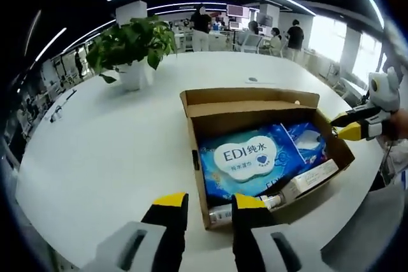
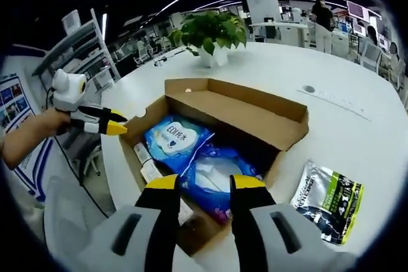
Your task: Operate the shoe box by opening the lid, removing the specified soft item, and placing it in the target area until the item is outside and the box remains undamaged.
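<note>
Brown cardboard shoe box (image 1: pixel 255 109) sits open on the round white table (image 1: pixel 95 157), lid folded back. Blue wet-wipes pack (image 1: pixel 248 160) lies inside the box. Left gripper (image 1: pixel 210 202) and right gripper (image 2: pixel 203 184) hover near the box, jaws parted, holding nothing. Black-and-green pouch (image 2: pixel 328 200) lies on the table beside the box

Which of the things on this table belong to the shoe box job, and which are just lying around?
Job: shoe box, lid already open; blue wet-wipes pack and second blue soft pack inside; left gripper; right gripper.

Lying about: potted plant; green-and-black packet beside the box.
</note>
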A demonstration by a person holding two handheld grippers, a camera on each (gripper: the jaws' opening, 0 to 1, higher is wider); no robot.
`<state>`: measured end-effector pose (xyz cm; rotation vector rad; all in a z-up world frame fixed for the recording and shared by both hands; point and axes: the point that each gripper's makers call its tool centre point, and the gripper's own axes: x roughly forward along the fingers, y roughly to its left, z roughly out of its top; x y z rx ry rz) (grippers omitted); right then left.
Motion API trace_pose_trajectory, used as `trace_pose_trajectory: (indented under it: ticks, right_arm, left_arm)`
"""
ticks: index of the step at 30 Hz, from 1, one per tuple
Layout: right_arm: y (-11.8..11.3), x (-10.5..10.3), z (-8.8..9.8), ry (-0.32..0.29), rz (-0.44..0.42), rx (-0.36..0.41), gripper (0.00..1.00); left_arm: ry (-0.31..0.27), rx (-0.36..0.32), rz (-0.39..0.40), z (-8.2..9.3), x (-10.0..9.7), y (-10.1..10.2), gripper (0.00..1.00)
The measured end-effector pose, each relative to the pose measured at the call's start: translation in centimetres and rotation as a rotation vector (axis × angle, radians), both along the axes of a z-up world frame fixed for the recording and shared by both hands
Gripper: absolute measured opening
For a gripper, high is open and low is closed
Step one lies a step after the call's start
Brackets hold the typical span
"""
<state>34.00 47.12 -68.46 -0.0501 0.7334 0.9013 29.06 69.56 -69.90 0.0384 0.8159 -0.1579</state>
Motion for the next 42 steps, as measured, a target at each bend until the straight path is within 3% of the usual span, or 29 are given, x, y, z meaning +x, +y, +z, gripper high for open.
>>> trace_pose_trajectory:
  ticks: [5, 10, 25, 36, 39, 41, 42]
  right_arm:
    - [1.9, 0.2, -0.9, 0.004, 0.045, -0.009, 0.28]
    - [3.7, 0.3, -1.8, 0.000, 0.079, -0.017, 0.27]
    - [7.0, 1.8, -4.1, -0.047, 0.132, -0.065, 0.19]
    - [8.5, 1.8, -5.7, 0.027, 0.093, -0.051, 0.15]
    - [8.8, 1.8, -6.0, 0.025, 0.091, -0.059, 0.10]
    - [8.3, 2.2, -6.2, -0.011, 0.095, -0.099, 0.05]
    - [8.5, 2.0, -6.1, 0.012, 0.095, -0.080, 0.05]
  left_arm:
    - [0.011, -0.070, 0.053, -0.8, -0.1, 0.3, 0.15]
    - [0.017, -0.093, 0.079, -1.0, -0.1, 0.4, 0.06]
    - [0.015, -0.102, 0.076, -1.1, -0.1, 0.2, 0.05]
    - [0.004, -0.114, 0.089, -1.2, -0.1, 0.3, 0.05]
    - [0.003, -0.116, 0.093, -1.2, -0.1, 0.3, 0.05]
    - [0.002, -0.116, 0.093, -1.2, -0.1, 0.3, 0.05]
    - [0.001, -0.117, 0.094, -1.2, -0.1, 0.3, 0.05]
